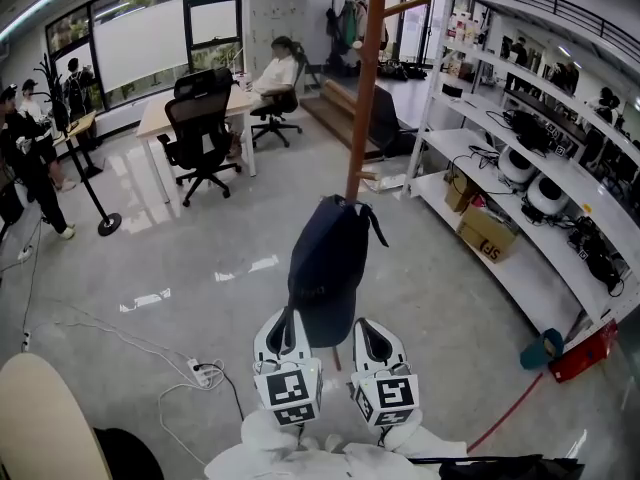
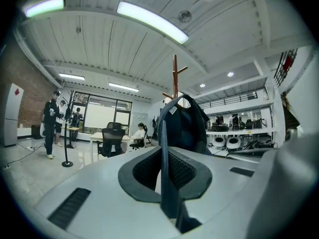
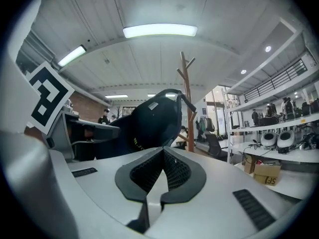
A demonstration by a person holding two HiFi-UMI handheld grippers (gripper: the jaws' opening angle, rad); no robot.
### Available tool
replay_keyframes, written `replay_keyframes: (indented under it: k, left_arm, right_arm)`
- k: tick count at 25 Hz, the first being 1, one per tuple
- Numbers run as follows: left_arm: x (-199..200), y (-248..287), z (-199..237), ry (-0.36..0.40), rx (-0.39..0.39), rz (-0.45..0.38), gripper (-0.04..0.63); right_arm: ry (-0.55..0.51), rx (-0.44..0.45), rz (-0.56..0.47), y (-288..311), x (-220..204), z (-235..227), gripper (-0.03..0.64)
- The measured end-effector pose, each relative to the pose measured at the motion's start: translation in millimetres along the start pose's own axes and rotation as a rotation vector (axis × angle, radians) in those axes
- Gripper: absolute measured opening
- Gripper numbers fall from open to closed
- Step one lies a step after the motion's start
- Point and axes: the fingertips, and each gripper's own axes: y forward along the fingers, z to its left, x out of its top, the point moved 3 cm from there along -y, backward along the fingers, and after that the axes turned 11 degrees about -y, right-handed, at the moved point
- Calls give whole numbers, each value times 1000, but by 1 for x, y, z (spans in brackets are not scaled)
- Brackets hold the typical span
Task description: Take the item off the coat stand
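Observation:
A dark navy cap [image 1: 325,268] hangs upright in front of the wooden coat stand [image 1: 366,78] and hides the lower pole. My left gripper [image 1: 290,318] is shut on the cap's brim, which runs edge-on between its jaws in the left gripper view, with the cap's crown [image 2: 185,126] rising just beyond and the coat stand [image 2: 175,76] behind it. My right gripper [image 1: 366,326] sits beside the left one, just right of the cap, shut with nothing between its jaws. In the right gripper view the cap [image 3: 149,123] is up and to the left, the coat stand [image 3: 187,103] behind. Whether the cap touches a peg I cannot tell.
White shelving [image 1: 520,158] with boxes and gear lines the right side. A black office chair [image 1: 200,128] and desk [image 1: 160,113] stand at the back left, with people near them. A stanchion [image 1: 105,218] and a power strip with cables [image 1: 200,373] are on the floor to the left.

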Motion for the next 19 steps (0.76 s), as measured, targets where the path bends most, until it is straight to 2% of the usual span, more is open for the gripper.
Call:
replay_keyframes:
  k: [19]
  left_arm:
    - [6, -7, 2, -4, 8, -9, 17]
  right_arm:
    - [22, -9, 2, -8, -1, 1, 9]
